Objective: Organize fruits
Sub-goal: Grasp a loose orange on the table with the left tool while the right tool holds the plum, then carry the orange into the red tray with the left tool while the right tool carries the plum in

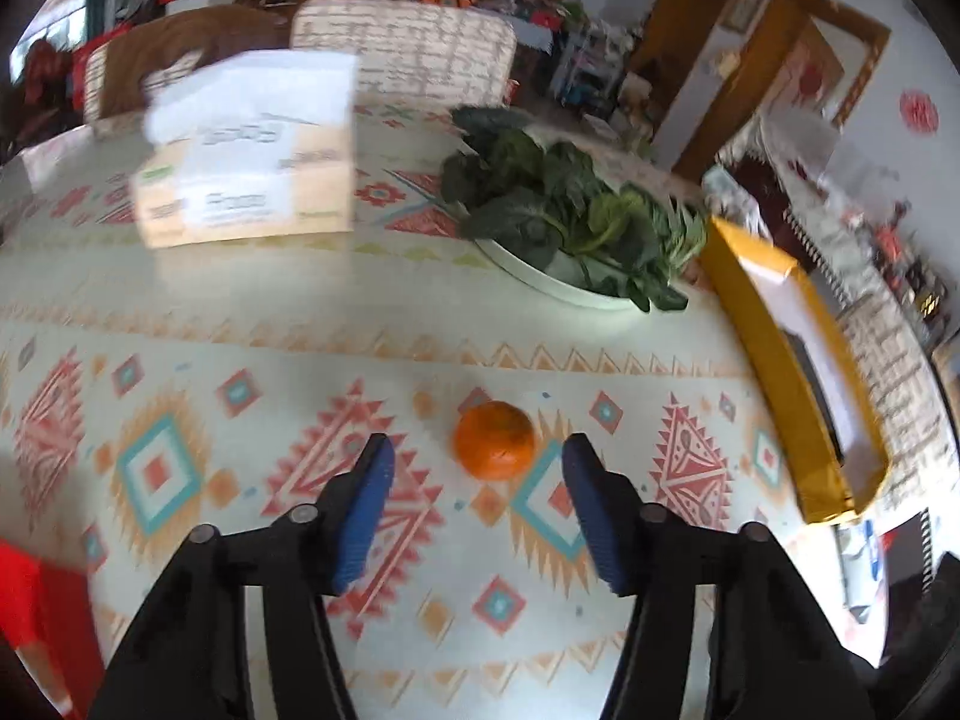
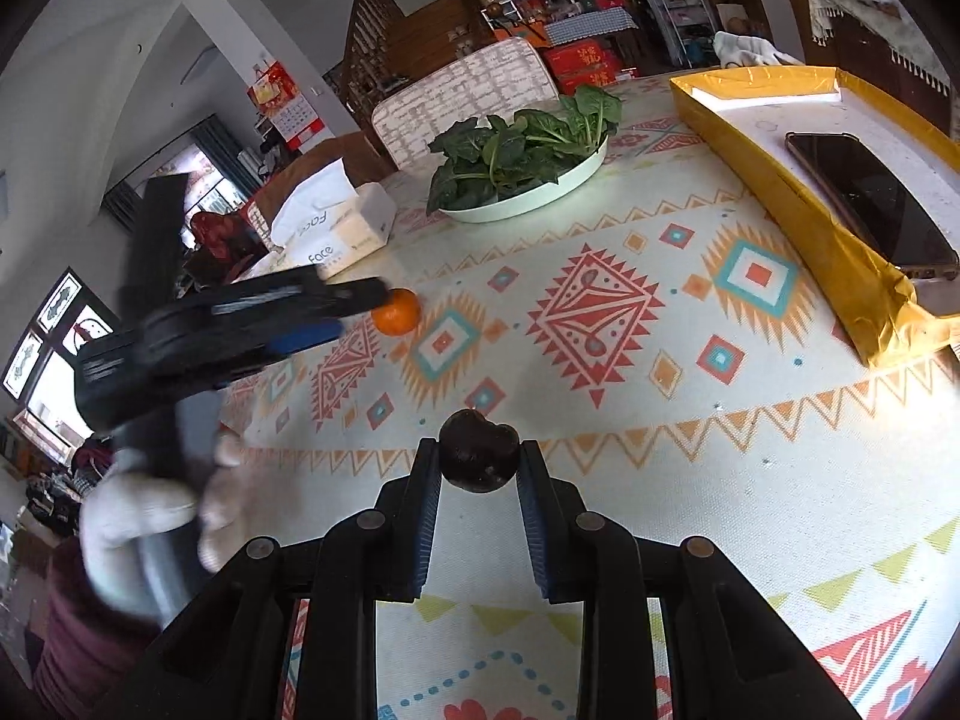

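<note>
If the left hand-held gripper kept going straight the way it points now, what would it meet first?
Most likely the orange: it lies on the patterned tablecloth just beyond the open left hand-held gripper, slightly right of centre between the blue pads. Depth is uncertain through the fisheye.

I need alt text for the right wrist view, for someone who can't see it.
The right gripper is shut on a dark round fruit above a patterned tablecloth. To its left, the left gripper, in a white-gloved hand, reaches a small orange tangerine. Behind sit a white plate of leafy greens and a yellow tray holding a phone.
</note>
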`<state>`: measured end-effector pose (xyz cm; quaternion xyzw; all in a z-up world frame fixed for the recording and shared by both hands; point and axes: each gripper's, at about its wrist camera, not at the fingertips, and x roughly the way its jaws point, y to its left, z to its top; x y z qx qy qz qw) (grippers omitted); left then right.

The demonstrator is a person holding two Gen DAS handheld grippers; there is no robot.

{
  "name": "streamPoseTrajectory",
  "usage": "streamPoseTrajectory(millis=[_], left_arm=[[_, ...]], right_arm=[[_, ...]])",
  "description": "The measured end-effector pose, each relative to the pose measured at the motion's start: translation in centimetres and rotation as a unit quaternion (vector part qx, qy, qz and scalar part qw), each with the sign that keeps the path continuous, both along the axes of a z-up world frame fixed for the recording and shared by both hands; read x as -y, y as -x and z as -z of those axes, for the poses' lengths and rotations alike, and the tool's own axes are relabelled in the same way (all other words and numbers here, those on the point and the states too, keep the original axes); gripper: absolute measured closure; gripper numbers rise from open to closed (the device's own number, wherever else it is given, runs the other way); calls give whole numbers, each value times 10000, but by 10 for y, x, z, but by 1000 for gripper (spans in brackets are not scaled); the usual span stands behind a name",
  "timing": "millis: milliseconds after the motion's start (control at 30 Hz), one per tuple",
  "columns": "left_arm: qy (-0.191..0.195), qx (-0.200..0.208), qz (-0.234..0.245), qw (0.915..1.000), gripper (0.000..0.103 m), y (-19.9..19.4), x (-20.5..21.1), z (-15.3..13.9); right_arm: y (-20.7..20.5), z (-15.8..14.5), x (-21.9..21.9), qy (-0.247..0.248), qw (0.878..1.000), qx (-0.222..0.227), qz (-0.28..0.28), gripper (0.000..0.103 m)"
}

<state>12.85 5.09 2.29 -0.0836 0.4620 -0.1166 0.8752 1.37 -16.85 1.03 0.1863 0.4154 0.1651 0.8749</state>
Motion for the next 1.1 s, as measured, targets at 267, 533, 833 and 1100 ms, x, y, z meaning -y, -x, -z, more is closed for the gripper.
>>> streamPoseTrajectory(millis=[267, 533, 833, 1100], left_arm=[[-628, 96, 213, 9978, 70, -10, 23, 14], [-815, 408, 193, 9957, 71, 8, 13, 1], [-413, 705, -20, 9967, 71, 78, -36, -40], [-161, 1092, -843, 9903, 71, 166, -118, -67]], right_arm=[[-2, 2, -6, 96, 9999, -31, -71, 74], [-2, 3, -5, 117, 9999, -45, -57, 74], [1, 2, -9, 71, 9999, 44, -146, 74], [2, 7, -8, 129, 9999, 12, -55, 74]])
